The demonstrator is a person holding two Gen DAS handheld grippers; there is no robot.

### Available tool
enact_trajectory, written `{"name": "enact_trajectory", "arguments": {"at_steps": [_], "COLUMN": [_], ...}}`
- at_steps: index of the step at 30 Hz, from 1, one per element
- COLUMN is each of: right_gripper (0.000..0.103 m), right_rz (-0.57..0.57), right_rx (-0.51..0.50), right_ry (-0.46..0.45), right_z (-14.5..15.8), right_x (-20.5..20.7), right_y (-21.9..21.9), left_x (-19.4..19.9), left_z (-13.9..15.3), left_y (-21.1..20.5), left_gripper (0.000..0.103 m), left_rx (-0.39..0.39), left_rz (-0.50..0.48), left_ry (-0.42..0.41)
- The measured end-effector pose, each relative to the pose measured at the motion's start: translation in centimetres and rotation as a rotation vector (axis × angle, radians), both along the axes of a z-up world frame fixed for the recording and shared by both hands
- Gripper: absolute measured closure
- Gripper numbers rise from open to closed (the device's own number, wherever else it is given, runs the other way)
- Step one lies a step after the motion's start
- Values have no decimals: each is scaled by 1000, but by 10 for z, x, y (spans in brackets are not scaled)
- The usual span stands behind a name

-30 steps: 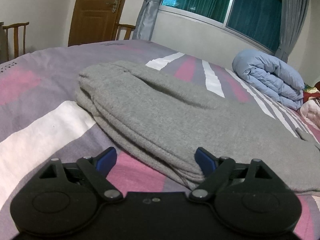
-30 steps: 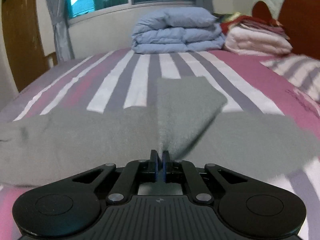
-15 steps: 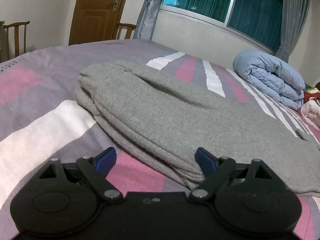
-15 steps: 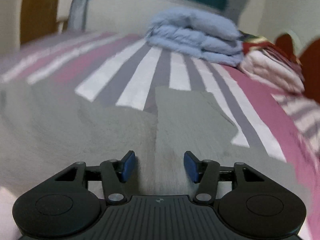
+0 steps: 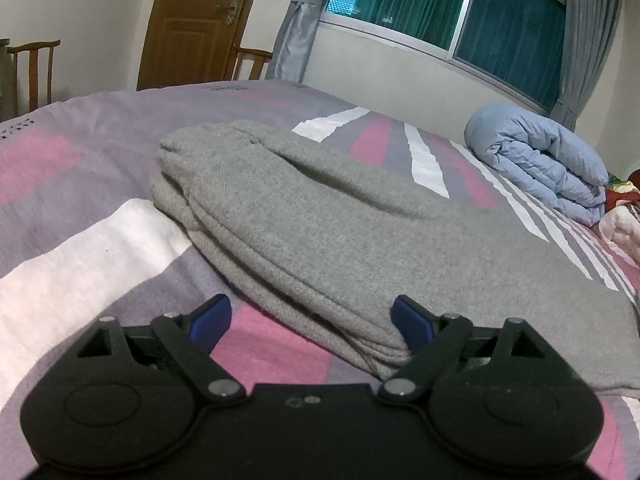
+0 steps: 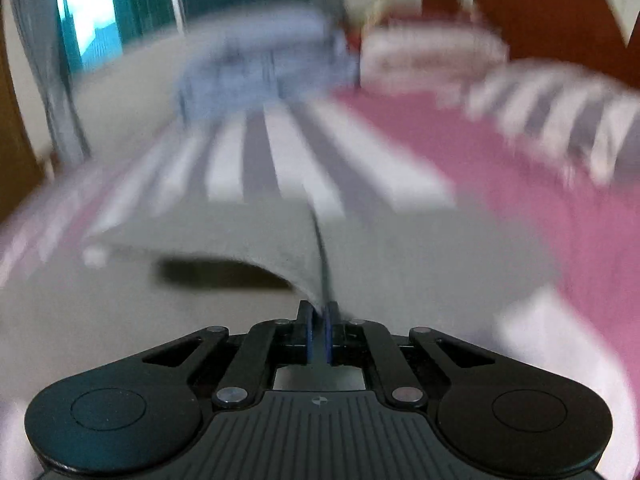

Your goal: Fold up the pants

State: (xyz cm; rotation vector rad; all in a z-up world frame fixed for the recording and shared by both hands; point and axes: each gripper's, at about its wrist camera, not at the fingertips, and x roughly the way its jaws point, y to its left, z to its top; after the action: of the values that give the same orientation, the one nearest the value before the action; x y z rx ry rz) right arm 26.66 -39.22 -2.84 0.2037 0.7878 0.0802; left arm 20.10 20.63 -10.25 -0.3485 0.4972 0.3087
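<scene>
Grey pants (image 5: 320, 216) lie between the spread left tool (image 5: 310, 318) (right tool (image 6: 319, 314) pinches their edge).

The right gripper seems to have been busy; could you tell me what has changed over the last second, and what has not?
The right gripper let go of the grey pants, shifted, and pinched them again; it is now shut on a fold of fabric lifted off the bed, in a blurred view. The left gripper stayed open and in place at the folded end.
</scene>
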Motion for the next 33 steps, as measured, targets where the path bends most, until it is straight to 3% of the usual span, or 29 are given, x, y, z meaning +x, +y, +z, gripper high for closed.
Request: {"name": "enact_trajectory", "arguments": {"at_steps": [3,4,5,6,7,12,14,17,25,27,28,33], "right_gripper": [94,77,46,34,29,30,34,50,56,70,93,95], "right_rz": [55,87,126,162,215,442,500,519,556,570,571,355], "right_rx": [-88,-115,-153,-207,-250,-416,-432,-426,-546,-570,-548,-280], "right_ry": [-93,-124,-151,-173,-206,-250,-268,-236,-223,-227,-220,-290], "right_z": [13,20,26,28,31,19,13,-5,-29,-33,-33,7], "right_x": [-12,-12,-11,-10,-13,-19,-25,-26,-19,-15,-13,-5], "right_y": [9,16,24,38,48,107,120,131,157,160,160,118], "left_x": [0,0,0,0,0,0,0,0,-3,-3,-3,-3], "left_z": [0,0,0,0,0,0,0,0,0,0,0,0], "left_y": [0,0,0,0,0,0,0,1,4,4,4,4], "left_gripper": [21,21,21,21,21,21,21,21,21,21,21,21], "left_rx": [0,0,0,0,0,-2,-4,-10,-21,-23,-23,-23], "left_rz": [0,0,0,0,0,0,-1,-4,-8,-8,-8,-7], "left_ry": [0,0,0,0,0,0,-1,-3,-10,-10,-10,-10]}}
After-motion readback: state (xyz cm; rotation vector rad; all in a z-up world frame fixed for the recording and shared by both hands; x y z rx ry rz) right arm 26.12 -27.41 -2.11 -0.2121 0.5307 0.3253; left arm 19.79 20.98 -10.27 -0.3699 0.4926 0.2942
